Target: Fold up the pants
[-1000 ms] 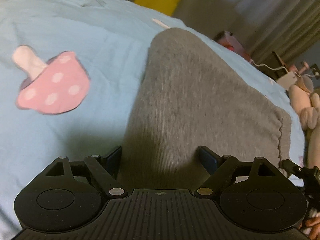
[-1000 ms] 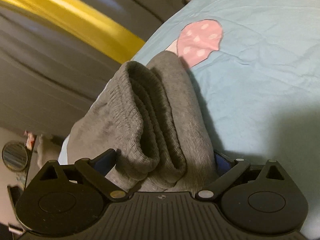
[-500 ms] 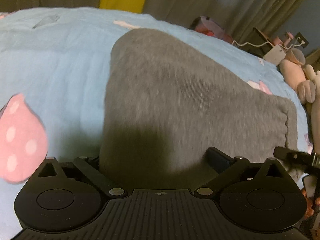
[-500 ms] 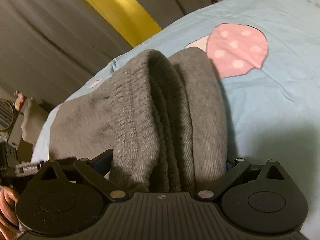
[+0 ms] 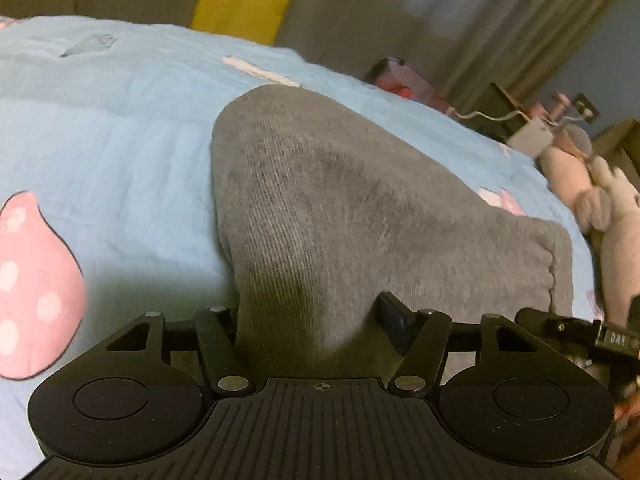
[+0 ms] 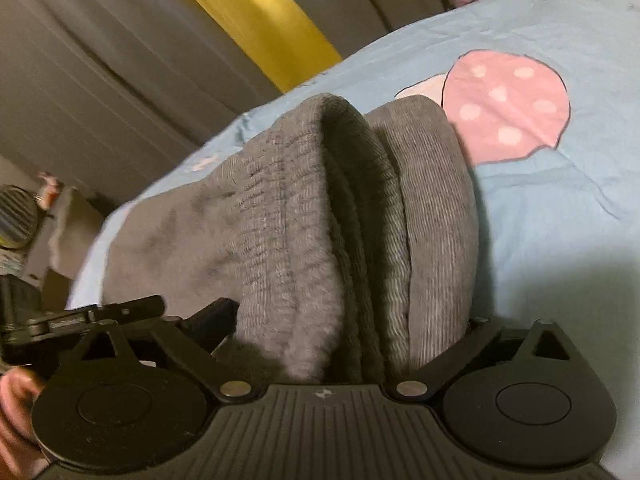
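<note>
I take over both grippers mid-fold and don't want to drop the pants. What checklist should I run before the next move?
1. Left gripper shut on the grey pants: ok.
2. Right gripper shut on the ribbed waistband: ok.
3. All layers caught between the right fingers: cannot tell.
4. Blue bedsheet free for laying down: ok.
5. Fabric taut between grippers: cannot tell.

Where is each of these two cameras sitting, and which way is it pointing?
Left wrist view: sits on the left gripper, looking forward over the gray pants across the blue bedsheet; its black fingers show.
Right wrist view: sits on the right gripper, facing the pants' ribbed waistband; the person's hand peeks in.
Shared: pants, bedsheet, yellow curtain.
</note>
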Demonstrator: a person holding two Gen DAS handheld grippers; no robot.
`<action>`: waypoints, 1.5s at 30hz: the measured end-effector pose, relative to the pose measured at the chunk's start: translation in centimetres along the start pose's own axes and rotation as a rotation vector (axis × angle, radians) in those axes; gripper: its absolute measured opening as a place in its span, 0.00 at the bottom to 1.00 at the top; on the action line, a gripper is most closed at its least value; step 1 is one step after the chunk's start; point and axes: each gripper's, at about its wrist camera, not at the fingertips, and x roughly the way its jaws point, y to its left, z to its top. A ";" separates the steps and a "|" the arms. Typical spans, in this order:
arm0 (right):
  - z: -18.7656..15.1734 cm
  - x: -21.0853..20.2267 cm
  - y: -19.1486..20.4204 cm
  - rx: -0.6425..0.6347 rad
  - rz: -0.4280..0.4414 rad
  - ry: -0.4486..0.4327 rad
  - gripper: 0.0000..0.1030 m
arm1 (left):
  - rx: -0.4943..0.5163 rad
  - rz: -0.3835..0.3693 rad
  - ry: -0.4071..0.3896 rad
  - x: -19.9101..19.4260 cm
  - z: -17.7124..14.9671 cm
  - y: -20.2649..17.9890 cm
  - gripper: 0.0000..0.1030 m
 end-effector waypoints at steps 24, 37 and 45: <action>2.6 -8.1 3.8 -0.154 -0.324 -0.306 0.95 | 0.184 0.198 -0.156 -3.3 1.9 -7.3 0.93; -4.8 -9.0 1.1 -0.054 -0.362 -0.287 0.96 | 0.073 0.298 -0.142 -3.2 -6.4 -5.5 0.96; -5.2 -7.0 0.7 0.030 -0.365 -0.233 0.96 | 0.337 0.389 -0.070 0.5 -9.1 -10.9 0.95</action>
